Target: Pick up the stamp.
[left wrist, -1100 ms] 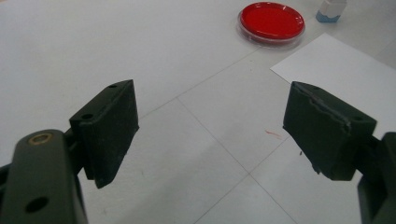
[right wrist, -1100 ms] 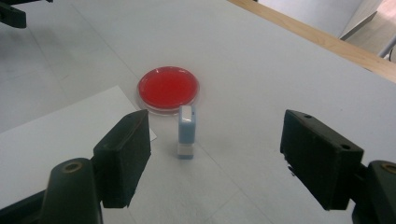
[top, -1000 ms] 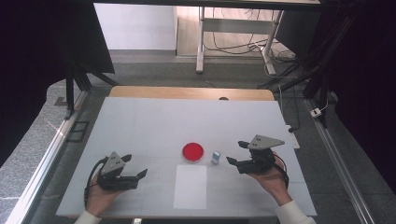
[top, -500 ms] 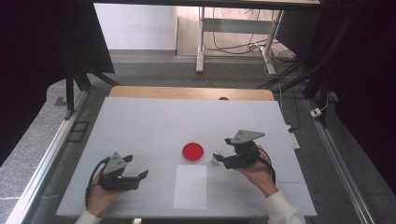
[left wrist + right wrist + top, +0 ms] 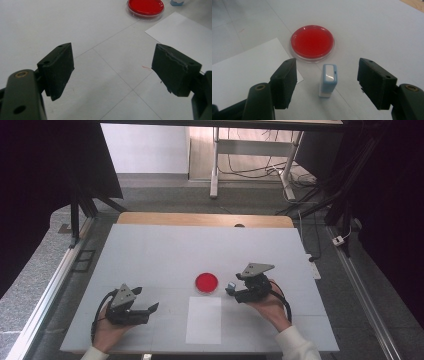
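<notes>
Between matte black pads (image 5: 284,82), boxy blue stamp (image 5: 328,80), glossy round dish (image 5: 312,42)

The stamp (image 5: 329,80) is showing a pale blue body with a glossy white panel on its top and a white base. The petri dish (image 5: 312,42) is showing a saturated red fill inside a clear, colourless rim. The paper sheet (image 5: 204,319) is appearing plain white, without print. The bench (image 5: 165,255) is presenting a matte light grey surface crossed by thin darker seam lines; a tan wooden strip is running along its far edge. A small red mark is sitting on the grey surface in the left gripper view. The right gripper (image 5: 327,83) and the left gripper (image 5: 112,72) are showing matte black jaws; each is carrying a grey plate.
</notes>
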